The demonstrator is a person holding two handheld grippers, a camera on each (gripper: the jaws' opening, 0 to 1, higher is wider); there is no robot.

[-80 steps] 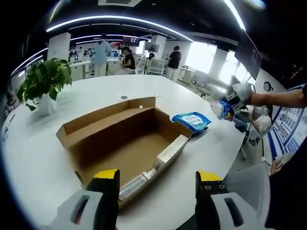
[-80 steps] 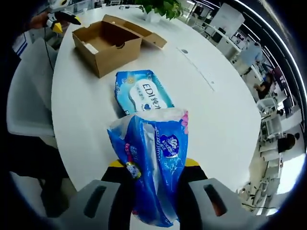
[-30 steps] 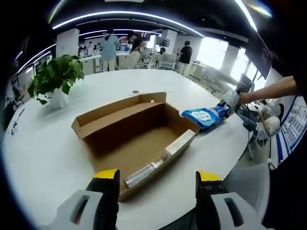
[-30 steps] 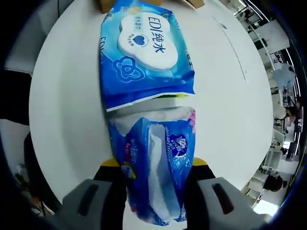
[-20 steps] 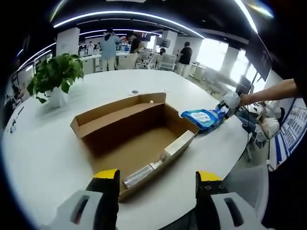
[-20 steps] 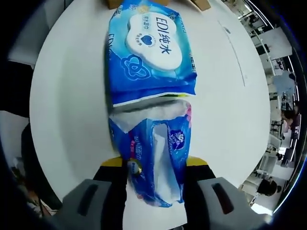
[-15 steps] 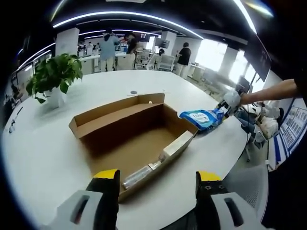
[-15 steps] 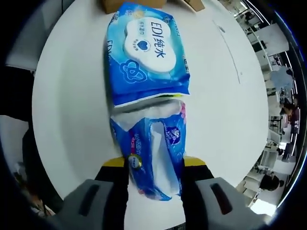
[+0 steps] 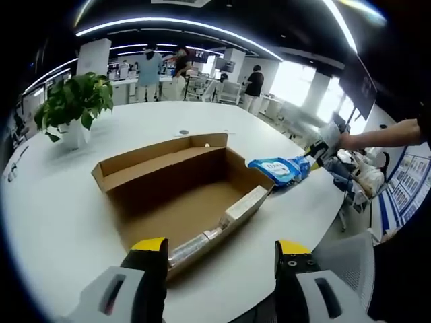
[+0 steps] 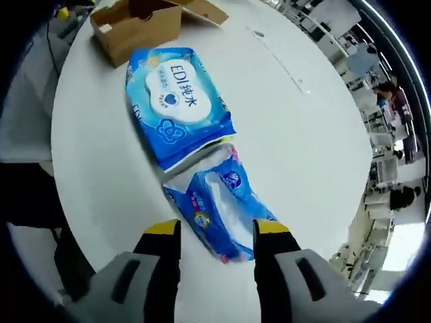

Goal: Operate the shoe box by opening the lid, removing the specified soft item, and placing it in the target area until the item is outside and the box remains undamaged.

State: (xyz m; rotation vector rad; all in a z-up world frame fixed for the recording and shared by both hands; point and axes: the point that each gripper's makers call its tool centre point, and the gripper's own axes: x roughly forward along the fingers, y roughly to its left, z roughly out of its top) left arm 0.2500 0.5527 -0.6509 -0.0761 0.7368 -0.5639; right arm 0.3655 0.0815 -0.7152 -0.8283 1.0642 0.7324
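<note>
In the right gripper view, the right gripper (image 10: 210, 232) hangs over a round white table (image 10: 316, 134) with its yellow-tipped jaws spread apart and gripping nothing. Just beyond the jaw tips lies a small blue plastic tissue pack (image 10: 219, 205) with white tissue showing through its slit; it rests flat on the table, and whether a jaw tip touches it is hard to tell. Its far end meets or slightly overlaps a larger blue wet-wipe pouch with a white label (image 10: 176, 104), also flat on the table. Beyond the pouch sits the open brown cardboard shoe box (image 10: 138, 23), so both soft packs are outside the box.

In the left gripper view, the left gripper (image 9: 219, 252) is held with its yellow-tipped jaws wide and empty, just short of the shoe box (image 9: 176, 195). The box stands open, its lid folded back on the far side. A white packet (image 9: 246, 202) lies along the box's inner right wall. The blue pouch (image 9: 277, 169) lies on the table (image 9: 47, 222) just right of the box, and past it the right gripper (image 9: 320, 149) shows, held by a person's arm (image 9: 380, 134). A green potted plant (image 9: 73, 106) stands well left of the box. People stand at desks far behind it.
</note>
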